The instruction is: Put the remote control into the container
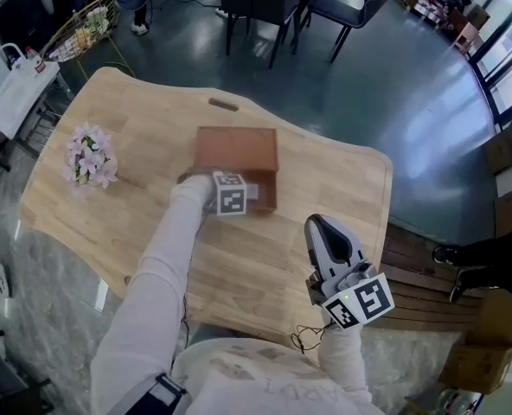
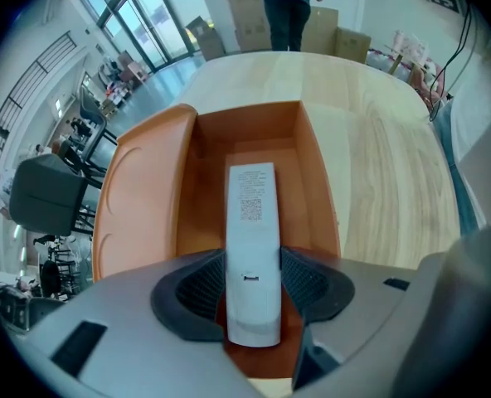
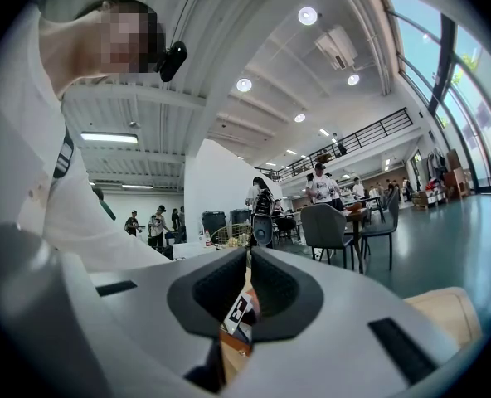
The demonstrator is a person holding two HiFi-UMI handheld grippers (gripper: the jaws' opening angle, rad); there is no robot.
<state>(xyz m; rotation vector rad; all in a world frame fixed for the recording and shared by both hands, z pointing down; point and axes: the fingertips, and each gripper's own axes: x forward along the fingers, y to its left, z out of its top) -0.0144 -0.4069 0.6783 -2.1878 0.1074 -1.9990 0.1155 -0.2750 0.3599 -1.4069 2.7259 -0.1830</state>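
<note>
Bearing container (image 1: 236, 150), wooden table (image 1: 144, 137) tops seemingly polished floor (image 1: 394, 85).

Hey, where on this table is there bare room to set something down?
Bare wood lies between the flowers and the container, and right of the container up to the table edge. It is crowded at the container itself, where the left gripper holds the remote control in its opening.
</note>
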